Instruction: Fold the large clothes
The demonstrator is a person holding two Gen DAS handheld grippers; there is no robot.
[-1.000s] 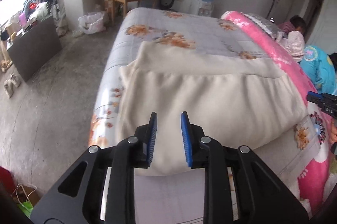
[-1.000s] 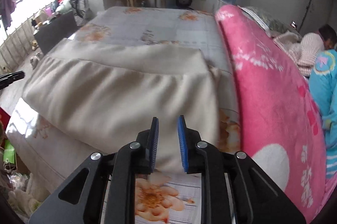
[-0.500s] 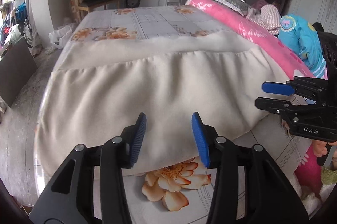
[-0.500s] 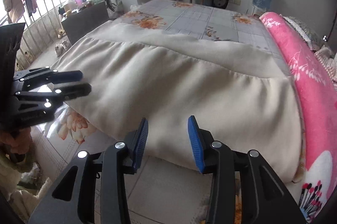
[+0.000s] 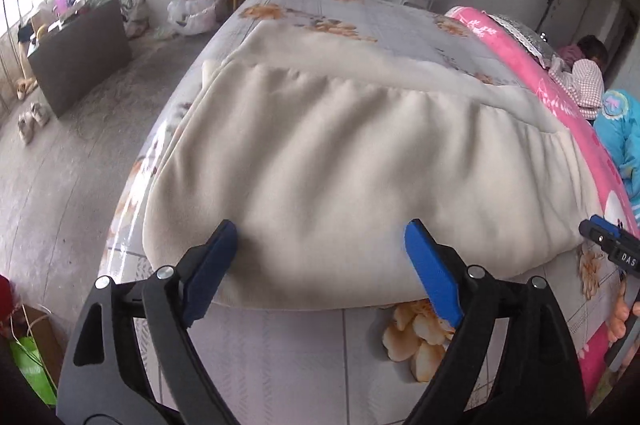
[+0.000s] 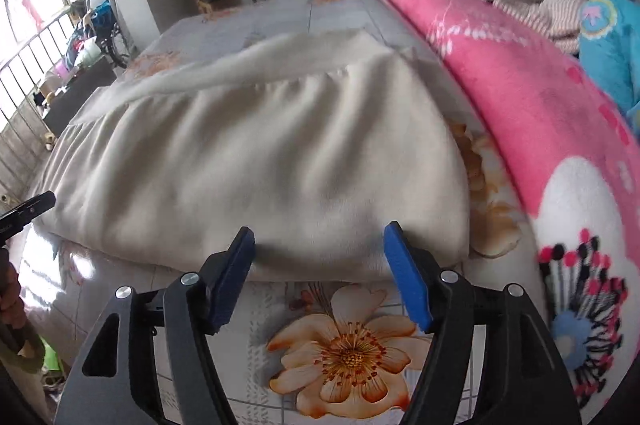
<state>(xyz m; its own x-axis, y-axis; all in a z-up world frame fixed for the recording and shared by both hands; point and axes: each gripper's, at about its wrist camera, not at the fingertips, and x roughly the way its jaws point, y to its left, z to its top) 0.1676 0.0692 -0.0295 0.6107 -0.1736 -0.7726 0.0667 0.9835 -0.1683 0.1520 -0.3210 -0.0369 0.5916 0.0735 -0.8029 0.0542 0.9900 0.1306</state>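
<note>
The cream garment (image 5: 352,161) lies folded on the bed (image 5: 360,13), its near edge just short of the bed's edge. The left gripper (image 5: 320,257) and right gripper (image 6: 320,261) both hover at that near edge, fingers opening wide, no cloth pinched. Only the left view shows the bare floor (image 5: 60,161) beside the bed and "DAS" lettering on the other gripper; the right view shows the pink blanket (image 6: 540,97) crowding the garment's right side.
</note>
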